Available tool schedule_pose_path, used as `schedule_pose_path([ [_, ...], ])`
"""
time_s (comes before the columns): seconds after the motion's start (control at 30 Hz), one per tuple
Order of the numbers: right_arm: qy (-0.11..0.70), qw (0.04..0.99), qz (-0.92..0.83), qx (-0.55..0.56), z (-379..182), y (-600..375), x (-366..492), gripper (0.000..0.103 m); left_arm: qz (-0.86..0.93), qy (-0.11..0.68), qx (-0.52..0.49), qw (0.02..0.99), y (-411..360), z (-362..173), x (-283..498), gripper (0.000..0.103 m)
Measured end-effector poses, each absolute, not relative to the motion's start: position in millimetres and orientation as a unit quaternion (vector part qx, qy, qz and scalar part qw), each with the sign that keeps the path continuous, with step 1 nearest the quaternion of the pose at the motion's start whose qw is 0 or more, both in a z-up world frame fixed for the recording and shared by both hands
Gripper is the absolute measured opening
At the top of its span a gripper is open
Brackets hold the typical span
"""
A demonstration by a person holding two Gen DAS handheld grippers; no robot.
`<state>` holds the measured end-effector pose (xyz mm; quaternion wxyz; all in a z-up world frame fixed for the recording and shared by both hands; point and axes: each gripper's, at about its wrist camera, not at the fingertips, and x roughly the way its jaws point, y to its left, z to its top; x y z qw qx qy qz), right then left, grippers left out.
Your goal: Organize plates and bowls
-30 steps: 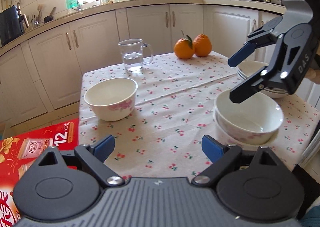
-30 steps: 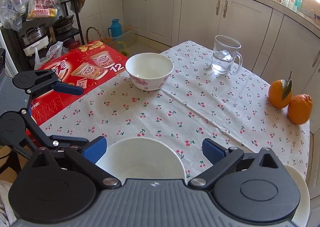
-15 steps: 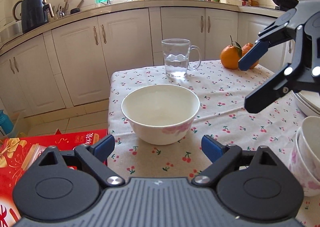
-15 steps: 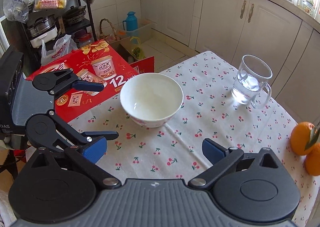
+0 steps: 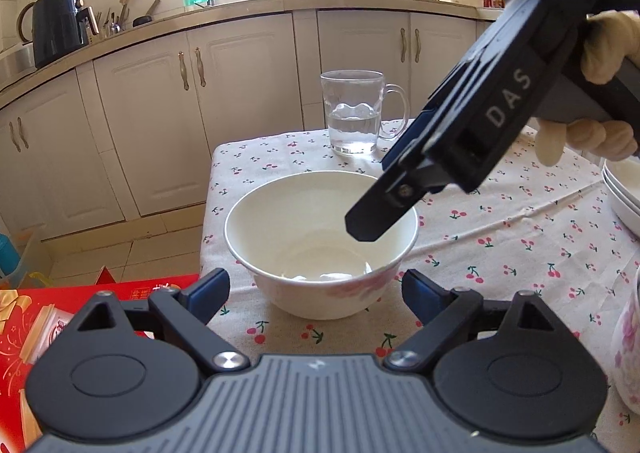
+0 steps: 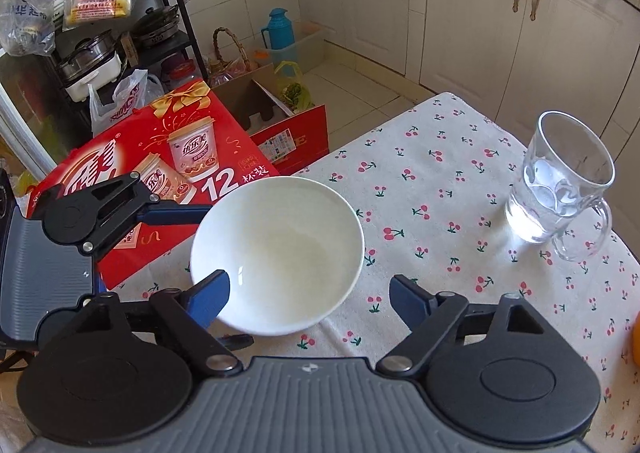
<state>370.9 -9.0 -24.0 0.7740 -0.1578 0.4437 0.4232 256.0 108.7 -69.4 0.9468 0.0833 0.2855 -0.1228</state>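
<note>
A white bowl (image 5: 320, 245) with pink flowers stands near the table's corner. My left gripper (image 5: 314, 293) is open. Its fingers flank the bowl's near side, and I see no pad pressing on it. From the upper right my right gripper (image 5: 376, 197) reaches down over the bowl's right rim, one finger above the inside and the blue pad outside. In the right wrist view the right gripper (image 6: 310, 299) is closing with the near rim of the bowl (image 6: 276, 253) between its jaws, and no contact shows. The left gripper's upper finger (image 6: 176, 213) reaches the bowl's left rim.
A glass mug (image 5: 352, 113) of water stands behind the bowl. Stacked plates (image 5: 620, 189) and another flowered bowl (image 5: 628, 345) sit at the right edge. A red carton (image 6: 160, 157) lies beside the table (image 6: 440, 181), close to the bowl. A gloved hand (image 5: 592, 133) holds the right gripper.
Both grippers moved from the stacked bowls across to the single bowl. The right gripper came down over its rim and its jaws narrowed. The left gripper closed in on the bowl's near side.
</note>
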Motion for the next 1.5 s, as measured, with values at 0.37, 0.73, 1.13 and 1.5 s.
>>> schedule_pose_path([
  [0.37,0.457,0.767,0.430,-0.138,-42.9,1.8,390.0,0.074,-0.130,0.281,0.087,0.947,107.5,-69.0,261.5,0.090],
  [0.73,0.459,0.763,0.432,-0.144,-46.6,5.8,387.9,0.062,-0.137,0.283,0.091,0.945,109.0,-68.0,260.0,0.087],
  [1.13,0.453,0.764,0.435,-0.148,-32.7,0.5,365.3,0.062,-0.148,0.290,0.097,0.941,105.3,-54.4,240.0,0.087],
  [1.5,0.439,0.769,0.439,-0.151,-1.4,-23.4,313.4,0.063,-0.165,0.283,0.115,0.938,87.5,-19.7,192.2,0.087],
])
